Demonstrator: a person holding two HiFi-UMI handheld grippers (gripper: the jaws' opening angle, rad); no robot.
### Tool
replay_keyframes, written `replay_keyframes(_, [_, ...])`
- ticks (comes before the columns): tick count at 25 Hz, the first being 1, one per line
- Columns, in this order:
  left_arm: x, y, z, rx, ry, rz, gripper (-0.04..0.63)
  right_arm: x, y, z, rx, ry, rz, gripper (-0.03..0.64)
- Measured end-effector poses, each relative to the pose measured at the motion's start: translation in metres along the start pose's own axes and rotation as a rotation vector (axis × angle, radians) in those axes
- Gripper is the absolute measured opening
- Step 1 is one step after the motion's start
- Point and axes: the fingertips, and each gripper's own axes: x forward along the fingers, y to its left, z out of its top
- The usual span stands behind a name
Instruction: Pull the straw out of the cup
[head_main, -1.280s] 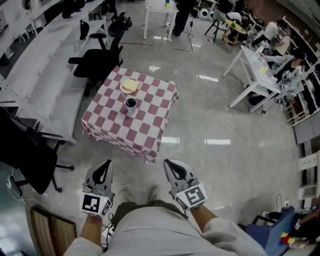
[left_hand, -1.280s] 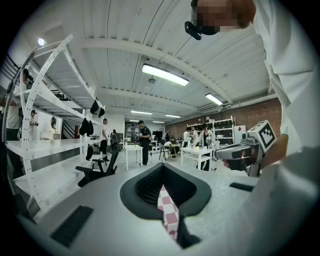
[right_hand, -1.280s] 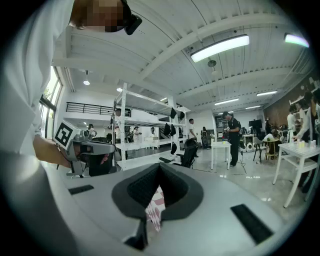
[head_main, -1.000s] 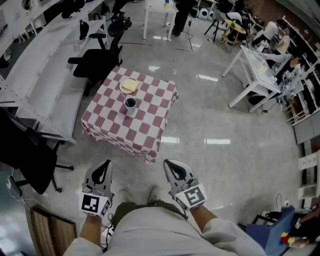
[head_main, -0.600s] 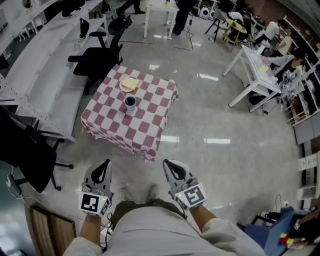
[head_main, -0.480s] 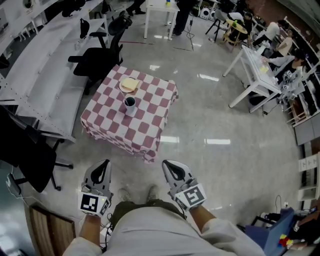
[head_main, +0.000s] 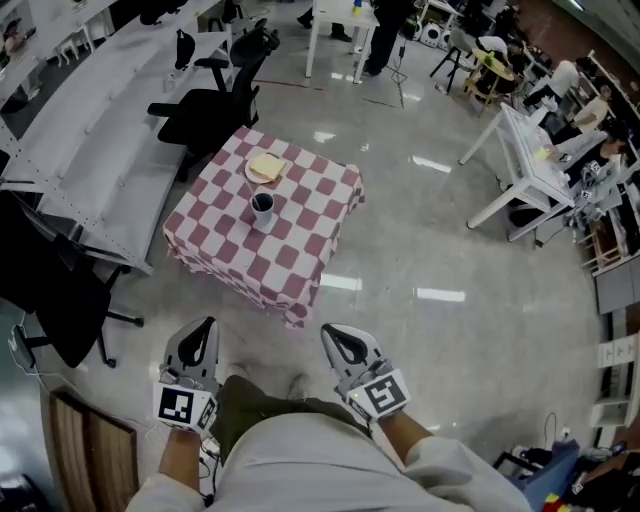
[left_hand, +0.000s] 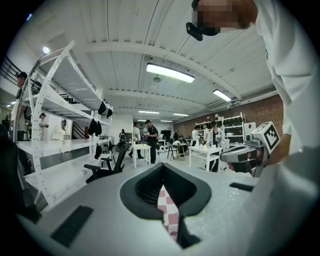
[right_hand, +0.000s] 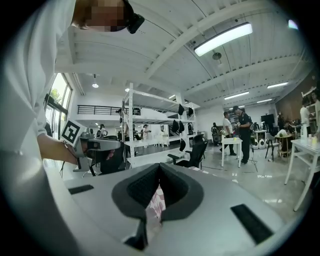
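A pale cup (head_main: 262, 211) with a dark inside stands near the middle of a small table under a red-and-white checked cloth (head_main: 300, 250), far ahead of me. It is too small to make out the straw. A plate with something yellow (head_main: 265, 168) lies behind the cup. Both grippers hang low by my waist, well short of the table. My left gripper (head_main: 208, 325) (left_hand: 162, 169) is shut with nothing in it. My right gripper (head_main: 328, 331) (right_hand: 160, 167) is shut and empty too. Through each pair of jaws only a sliver of checked cloth shows.
Black office chairs (head_main: 205, 105) stand behind the table and another (head_main: 60, 310) sits at my left. A long grey shelving rack (head_main: 70, 160) runs along the left. White tables (head_main: 530, 150) and several people are at the right and back. Glossy floor lies between me and the table.
The head view has shifted slightly, with the table sitting a touch lower and further right. The right gripper drifted a little left. Both grippers stayed shut.
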Motion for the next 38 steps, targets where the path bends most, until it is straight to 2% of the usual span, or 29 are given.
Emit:
replay_keyframes(4, [0.009,0.001,-0.003,-0.014,0.002,0.013,0.003,0.009,-0.012,-0.002,-0.003,0.013,0.008,0.005])
replay_keyframes(10, [0.042,0.033,-0.002,-0.015,-0.010,-0.013,0.003,0.046,-0.021,0.007,-0.011,0.018,-0.004,0.005])
replay_keyframes(21, [0.125,0.113,0.001,0.000,-0.002,-0.138,0.003,0.148,-0.057,0.023,-0.004,0.034,-0.102,0.005])
replay_keyframes(29, [0.164,0.166,0.004,-0.008,0.014,-0.218,0.003,0.220,-0.067,0.045,0.002,0.032,-0.149,0.005])
replay_keyframes(34, [0.180,0.181,0.003,-0.022,0.027,-0.208,0.003,0.242,-0.076,0.045,-0.001,0.039,-0.133,0.005])
replay_keyframes(38, [0.193,0.181,0.003,-0.021,0.032,-0.162,0.004,0.252,-0.091,0.042,0.001,0.030,-0.083,0.005])
